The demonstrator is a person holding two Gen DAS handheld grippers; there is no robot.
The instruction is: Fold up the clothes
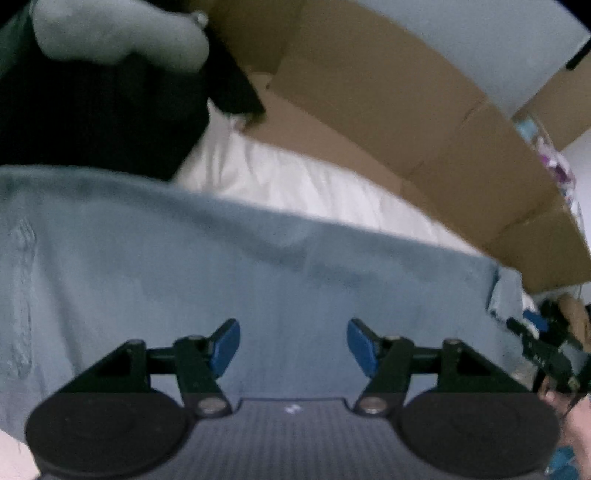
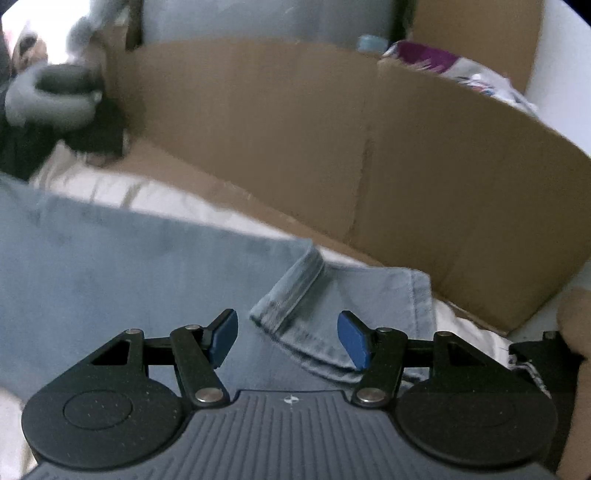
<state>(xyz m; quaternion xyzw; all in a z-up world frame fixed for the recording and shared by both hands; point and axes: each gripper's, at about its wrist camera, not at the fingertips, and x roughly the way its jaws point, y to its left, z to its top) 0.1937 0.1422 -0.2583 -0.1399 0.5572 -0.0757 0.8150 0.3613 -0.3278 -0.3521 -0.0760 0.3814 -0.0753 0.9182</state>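
A blue-grey denim garment [image 1: 229, 266] lies spread on a white sheet [image 1: 295, 181]. My left gripper [image 1: 293, 347] hovers over its middle, open, with only cloth below the blue pads [image 1: 225, 347] and nothing between them. In the right wrist view the same denim [image 2: 122, 266] ends in a stitched hem [image 2: 295, 295] that is folded back over another layer. My right gripper [image 2: 288, 339] hangs just above that hem, open, its pads [image 2: 352, 339] apart from the cloth.
A brown cardboard wall [image 2: 295, 147] stands along the far side of the sheet [image 2: 110, 192]. Dark clothing [image 1: 92, 118] and a grey bundle [image 1: 118, 33] lie at the upper left. Patterned fabric [image 2: 443, 62] sits behind the cardboard. A hand with a black tool [image 1: 546, 354] shows at the right edge.
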